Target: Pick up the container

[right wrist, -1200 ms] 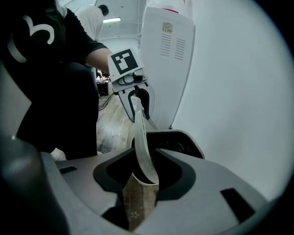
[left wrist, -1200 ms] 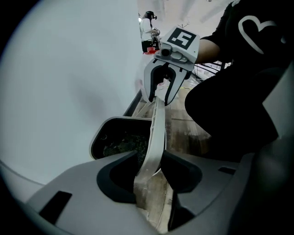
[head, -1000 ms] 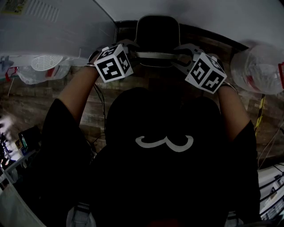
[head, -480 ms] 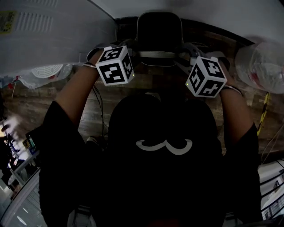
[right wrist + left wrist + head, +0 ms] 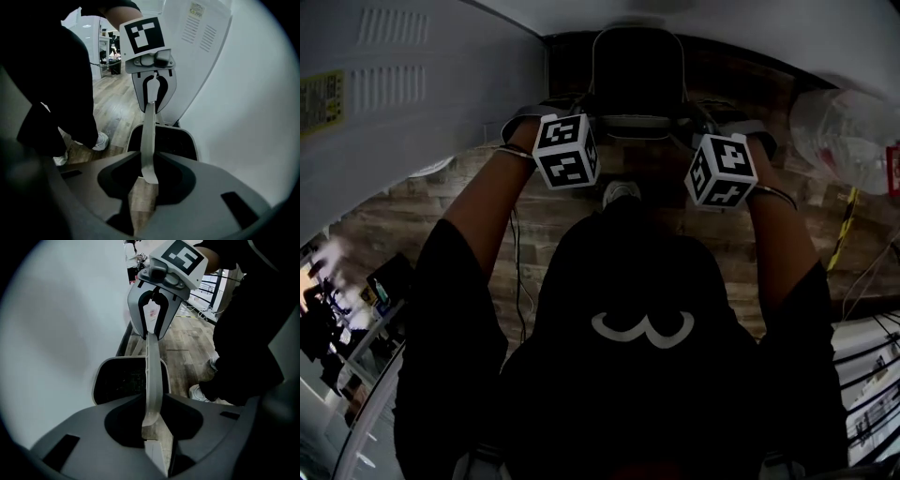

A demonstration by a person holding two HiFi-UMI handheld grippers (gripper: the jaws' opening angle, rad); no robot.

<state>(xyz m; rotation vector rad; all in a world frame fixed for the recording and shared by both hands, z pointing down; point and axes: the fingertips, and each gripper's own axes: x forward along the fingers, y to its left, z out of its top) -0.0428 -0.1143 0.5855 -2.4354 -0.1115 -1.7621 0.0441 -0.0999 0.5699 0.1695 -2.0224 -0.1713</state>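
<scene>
The left gripper [image 5: 152,416] clamps the rim [image 5: 153,366] of the container [image 5: 637,70] between its jaws and the right gripper [image 5: 149,171] is closing on it, so both should rise together, level

yellow label [image 5: 321,103] on white panel [image 5: 422,122]: print too small to read
printed label [image 5: 196,16], right gripper view: text lines, illegible
left marker cube [image 5: 567,150]: black-white square code, no letters
right marker cube [image 5: 722,169]: black-white square code, no letters
shirt [image 5: 642,403]: white moustache-shaped logo [image 5: 642,328], no wording
</scene>
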